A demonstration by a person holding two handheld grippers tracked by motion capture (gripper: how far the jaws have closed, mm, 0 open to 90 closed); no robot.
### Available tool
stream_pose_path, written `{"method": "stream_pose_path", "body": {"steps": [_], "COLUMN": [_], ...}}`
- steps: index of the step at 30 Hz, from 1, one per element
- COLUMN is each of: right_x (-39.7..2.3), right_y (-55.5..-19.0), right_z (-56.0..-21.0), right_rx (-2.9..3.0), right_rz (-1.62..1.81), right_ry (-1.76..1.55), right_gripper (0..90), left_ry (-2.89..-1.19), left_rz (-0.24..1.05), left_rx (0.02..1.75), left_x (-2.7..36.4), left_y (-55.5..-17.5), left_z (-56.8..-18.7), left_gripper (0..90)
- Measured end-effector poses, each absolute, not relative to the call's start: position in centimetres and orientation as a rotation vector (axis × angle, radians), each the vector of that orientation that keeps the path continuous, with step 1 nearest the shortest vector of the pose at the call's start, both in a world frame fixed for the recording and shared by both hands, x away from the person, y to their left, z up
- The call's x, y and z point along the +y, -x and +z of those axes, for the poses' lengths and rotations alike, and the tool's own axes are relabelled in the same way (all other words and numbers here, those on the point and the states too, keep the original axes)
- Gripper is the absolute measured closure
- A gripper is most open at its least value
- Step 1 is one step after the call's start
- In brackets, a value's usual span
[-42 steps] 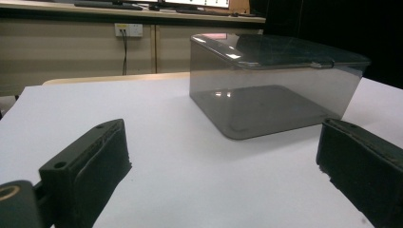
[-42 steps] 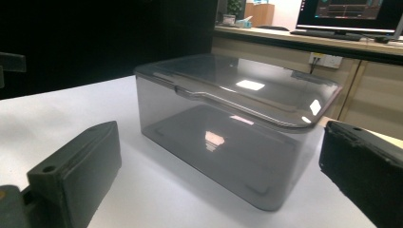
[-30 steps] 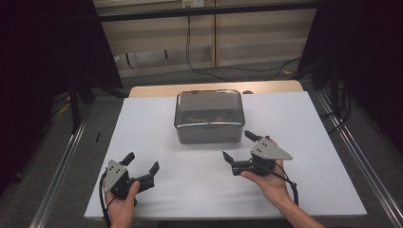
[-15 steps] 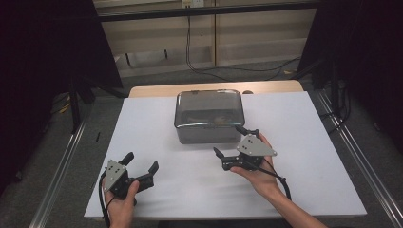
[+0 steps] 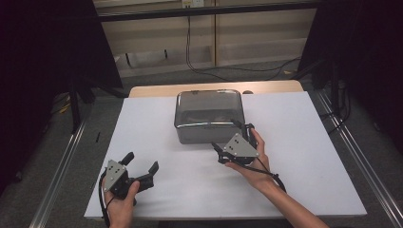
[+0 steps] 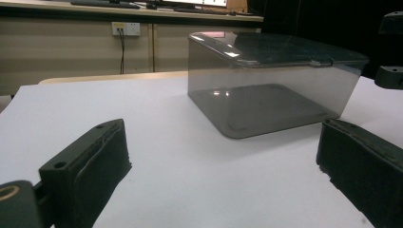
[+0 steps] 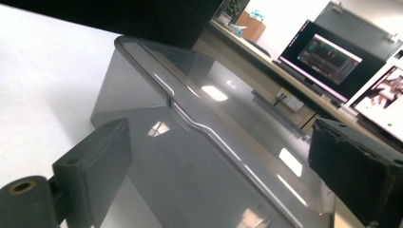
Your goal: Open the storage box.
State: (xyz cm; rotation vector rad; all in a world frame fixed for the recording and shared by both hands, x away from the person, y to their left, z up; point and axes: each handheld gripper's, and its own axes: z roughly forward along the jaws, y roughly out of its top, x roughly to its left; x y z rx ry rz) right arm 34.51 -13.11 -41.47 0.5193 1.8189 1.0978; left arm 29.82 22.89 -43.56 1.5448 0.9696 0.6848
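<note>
Smoky plastic lidded box point(image 5: 209, 115) sits mid-frame, looking light, rigid and slick. My right gripper point(image 5: 234, 143), jaws just narrowing yet empty, nears its lid rim, the likeliest hold; my left gripper point(image 5: 140, 169) rests open at lower left.

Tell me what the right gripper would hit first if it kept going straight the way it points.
Most likely the grey lidded box. The right gripper points at the box's near front corner with its fingers apart, and the box's lid edge runs between them in the right gripper view. Contact isn't visible yet; depth is hard to judge.
</note>
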Motion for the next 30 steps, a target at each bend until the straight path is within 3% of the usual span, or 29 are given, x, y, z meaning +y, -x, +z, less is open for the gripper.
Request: {"method": "stream_pose_path", "body": {"steps": [16, 30], "right_x": [-11.6, -10.4], "right_y": [-35.3, -35.8], "right_z": [-41.3, -42.1], "right_rx": [1.818, 1.822], "right_rz": [0.847, 0.568], "right_ry": [-0.231, -0.02], "right_gripper": [18.3, 36.9], "left_ry": [-1.554, -1.564], "left_rz": [0.683, 0.692], "left_rx": [0.975, 0.98], "left_x": [23.0, 23.0], "left_y": [-29.9, -30.0], "left_z": [-43.6, -43.7], "left_gripper": [3.4, 3.4]}}
